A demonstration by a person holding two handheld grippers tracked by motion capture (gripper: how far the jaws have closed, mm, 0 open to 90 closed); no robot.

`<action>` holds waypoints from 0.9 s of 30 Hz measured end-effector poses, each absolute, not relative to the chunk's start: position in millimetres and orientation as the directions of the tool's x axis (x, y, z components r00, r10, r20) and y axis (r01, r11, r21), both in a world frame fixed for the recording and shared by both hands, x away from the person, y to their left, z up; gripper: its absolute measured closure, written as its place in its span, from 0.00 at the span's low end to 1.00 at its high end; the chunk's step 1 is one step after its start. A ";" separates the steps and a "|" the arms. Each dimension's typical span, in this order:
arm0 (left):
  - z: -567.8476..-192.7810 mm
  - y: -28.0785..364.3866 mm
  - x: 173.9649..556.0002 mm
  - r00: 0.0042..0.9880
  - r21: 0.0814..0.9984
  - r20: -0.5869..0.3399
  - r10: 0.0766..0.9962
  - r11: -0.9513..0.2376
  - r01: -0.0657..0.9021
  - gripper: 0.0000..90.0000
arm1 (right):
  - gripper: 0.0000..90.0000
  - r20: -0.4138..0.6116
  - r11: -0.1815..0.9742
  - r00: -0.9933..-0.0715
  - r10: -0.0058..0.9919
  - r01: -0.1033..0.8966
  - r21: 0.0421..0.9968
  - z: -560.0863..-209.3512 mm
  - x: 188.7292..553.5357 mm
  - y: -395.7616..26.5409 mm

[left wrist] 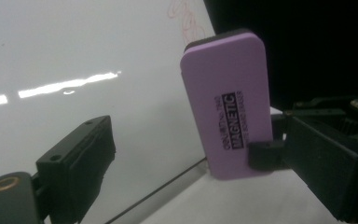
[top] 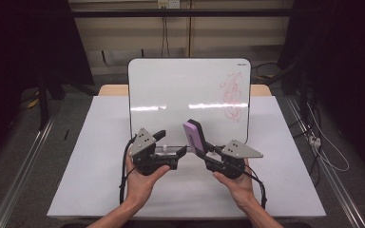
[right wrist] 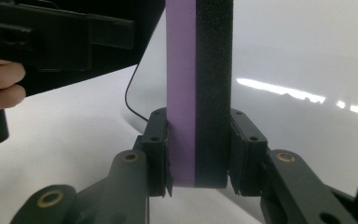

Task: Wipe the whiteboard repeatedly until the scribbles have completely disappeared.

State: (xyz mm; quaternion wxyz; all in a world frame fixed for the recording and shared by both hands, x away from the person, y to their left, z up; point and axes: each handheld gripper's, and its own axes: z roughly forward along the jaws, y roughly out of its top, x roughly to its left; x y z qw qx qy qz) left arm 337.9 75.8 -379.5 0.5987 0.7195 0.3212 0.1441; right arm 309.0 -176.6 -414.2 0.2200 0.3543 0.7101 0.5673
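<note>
A purple eraser (top: 195, 135) with a black felt side stands upright in front of the whiteboard (top: 180, 90). My right gripper (top: 205, 151) is shut on its lower end. In the right gripper view both pads (right wrist: 158, 144) press the eraser (right wrist: 199, 93), purple on the left and felt on the right. My left gripper (top: 172, 142) is just left of it, jaws open and holding nothing. In the left gripper view the eraser (left wrist: 226, 102) shows its printed face between the spread jaws of that gripper (left wrist: 198, 149). Red scribbles (top: 233, 97) mark the board's right side.
The whiteboard leans up at the back of a white table (top: 100, 180). Dark floor, rails and cables surround the table. In the right gripper view, the left gripper's body (right wrist: 60, 37) and the hand holding it show at the upper left.
</note>
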 end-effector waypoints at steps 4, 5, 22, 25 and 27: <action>-377.6 66.2 339.9 0.758 0.957 -0.167 0.630 -0.081 0.279 0.11 | 0.71 0.093 0.105 -0.651 0.753 0.259 0.960 -414.7 309.1 -175.6; -378.4 64.0 340.0 0.757 0.957 -0.170 0.631 -0.079 0.280 0.11 | 0.71 0.097 0.102 -0.651 0.752 0.261 0.960 -414.9 309.1 -175.3; -390.3 54.0 344.7 0.772 0.956 -0.200 0.604 -0.052 0.288 0.35 | 0.71 0.125 0.082 -0.656 0.744 0.275 0.958 -418.1 310.2 -172.2; -391.1 53.7 345.0 0.773 0.955 -0.211 0.598 -0.043 0.294 0.37 | 0.71 0.133 0.073 -0.653 0.745 0.279 0.958 -418.5 310.5 -172.4; -393.0 52.0 345.1 0.770 0.948 -0.244 0.589 -0.024 0.318 0.37 | 0.71 0.135 0.069 -0.650 0.748 0.278 0.958 -418.6 310.9 -172.6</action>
